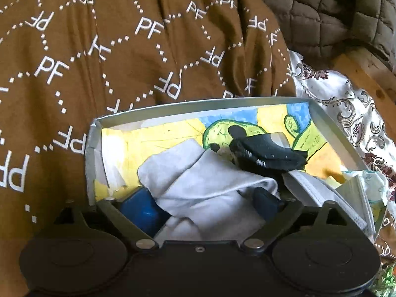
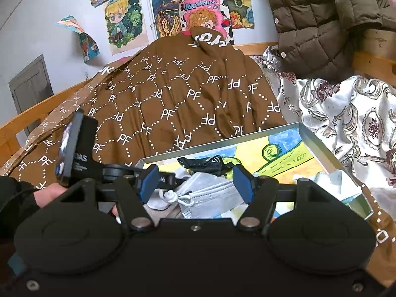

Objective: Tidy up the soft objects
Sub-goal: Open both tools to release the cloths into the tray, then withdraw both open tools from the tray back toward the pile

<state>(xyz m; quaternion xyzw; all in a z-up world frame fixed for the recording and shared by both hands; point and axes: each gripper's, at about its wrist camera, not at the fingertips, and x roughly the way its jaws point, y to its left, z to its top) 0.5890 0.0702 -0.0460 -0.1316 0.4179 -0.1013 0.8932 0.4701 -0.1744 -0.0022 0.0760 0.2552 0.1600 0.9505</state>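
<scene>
While both hand-held grippers hang over the shallow cardboard box lid (image 1: 222, 102) on the bed, the soft things lie heaped inside it, directly ahead of and below the jaws. The left hand-held gripper (image 1: 203, 205) stands wide, its blue pads either side of a grey-white cloth (image 1: 198, 183) that they do not visibly press. The right hand-held gripper (image 2: 195, 185) is about half open and holds nothing; a pleated face mask (image 2: 210, 195) sits just beyond and between its pads, with a black fabric item (image 2: 205, 163) farther ahead. All three are likely light, limp and easily crushed without harm (none looks slippery or fragile). The cloth is best pinched at a raised fold, the mask across its pleated middle rather than by its thin ear loop (image 2: 170, 195), which could slide free.
</scene>
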